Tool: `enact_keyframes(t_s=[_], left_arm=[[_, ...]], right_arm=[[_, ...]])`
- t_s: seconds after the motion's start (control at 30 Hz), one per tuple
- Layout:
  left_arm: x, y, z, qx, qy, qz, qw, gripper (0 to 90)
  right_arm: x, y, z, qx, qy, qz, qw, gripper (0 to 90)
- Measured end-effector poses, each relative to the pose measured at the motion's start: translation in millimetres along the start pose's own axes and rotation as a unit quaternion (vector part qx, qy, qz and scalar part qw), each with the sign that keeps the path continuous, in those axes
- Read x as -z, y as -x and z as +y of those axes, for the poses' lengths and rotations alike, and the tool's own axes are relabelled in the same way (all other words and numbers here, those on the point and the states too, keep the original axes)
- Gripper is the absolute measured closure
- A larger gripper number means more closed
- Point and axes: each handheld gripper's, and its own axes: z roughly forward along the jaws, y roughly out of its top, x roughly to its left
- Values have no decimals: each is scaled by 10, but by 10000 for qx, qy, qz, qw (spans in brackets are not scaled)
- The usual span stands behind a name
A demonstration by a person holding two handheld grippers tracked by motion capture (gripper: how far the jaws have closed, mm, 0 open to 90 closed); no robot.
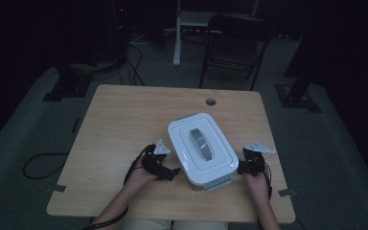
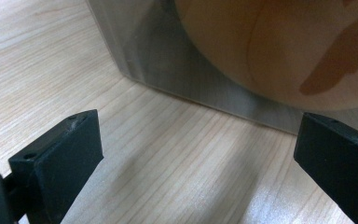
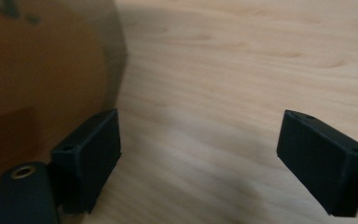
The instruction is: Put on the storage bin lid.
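Glossy white plastic lid (image 1: 202,143), translucent container (image 2: 177,56), matt light-wood table (image 1: 124,124).

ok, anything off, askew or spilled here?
Nothing stands out. The lidded container sits flat on the table, lid on, no spill. Left tool and right tool flank it, jaws open.

The lidded container (image 1: 202,149) stood as the one obstacle on the bench (image 1: 120,120), between the two tools. The left tool (image 1: 168,173) lay just beside its left wall, jaws spread wide with bare wood between them; the right tool (image 1: 242,167) sat close at its right wall, jaws likewise apart. Bench space to the far left and behind the container lay free.
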Motion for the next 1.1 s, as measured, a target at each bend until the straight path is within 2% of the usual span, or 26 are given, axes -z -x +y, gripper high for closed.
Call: enact_keyframes(t_s=[0.17,0.23,0.37,0.47,0.53,0.6,0.8,0.87,0.97,1.0,1.1], left_arm=[[-3,5,6,-6,7,-12,10000,17],[2,-4,-7,-31,-45,-5,10000,17],[34,-51,-47,-14,-71,46,10000,17],[75,-83,-64,-5,-81,142,9999,17],[108,-102,-76,17,-63,161,9998,17],[135,-120,-91,60,-44,173,9998,17],[178,-141,-115,61,-56,218,9997,17],[192,-149,-122,53,-56,239,9997,17],[206,-165,-127,62,-53,257,9996,17],[223,-185,-135,94,-34,286,9995,17],[255,-218,-159,144,39,272,9995,17]], right_arm=[[1,-7,-31,-102,2,72,9999,145],[-1,-45,-69,-188,-37,228,9996,145],[17,-136,-95,-93,-64,310,9995,148],[26,-256,-115,36,-113,460,9989,148],[29,-284,-119,55,-123,434,9990,148],[42,-383,-137,170,-108,295,9994,149],[65,-466,-149,282,-92,188,9994,155],[68,-484,-168,201,-126,341,9991,180],[68,-490,-169,201,-135,365,9990,179],[61,-512,-162,259,-173,454,9985,179],[36,-520,-162,281,-188,512,9981,164]])
